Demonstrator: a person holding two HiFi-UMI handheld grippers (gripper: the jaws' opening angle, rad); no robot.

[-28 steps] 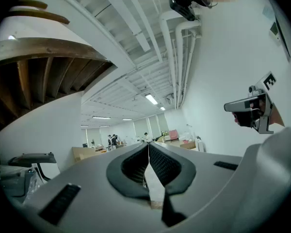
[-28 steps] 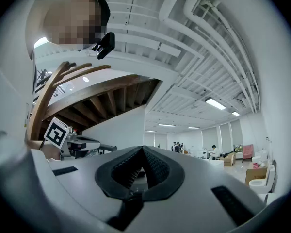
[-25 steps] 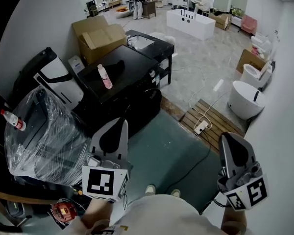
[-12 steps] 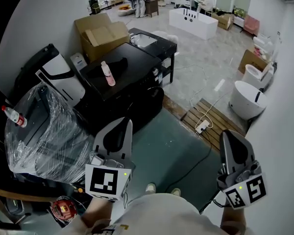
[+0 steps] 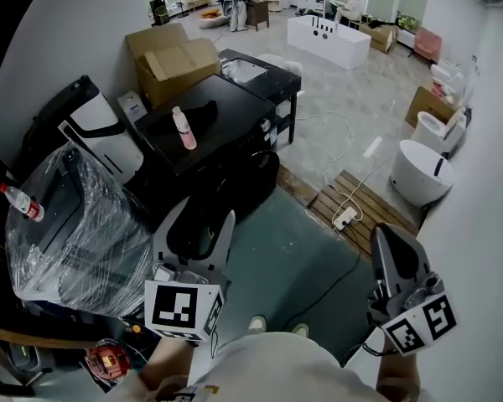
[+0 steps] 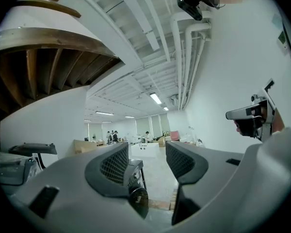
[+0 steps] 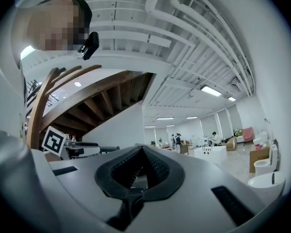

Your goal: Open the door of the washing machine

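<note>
Left tool point(image 5: 206, 214) is held out low in front, pointing level, and its jaws are opening now, spread wide with nothing between them. Right tool point(image 5: 387, 234) sits off to the other side, well apart from the left one. It points roughly level too, jaws pressed together and gripping nothing. Both are carried close in to the body.

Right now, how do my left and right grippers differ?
The left gripper's jaws stand apart and are opening, with nothing between them; the right gripper's jaws are shut and empty. The left gripper hangs just short of the washing machine; the right gripper hangs beside the white wall. Both point level, and neither touches anything.
</note>
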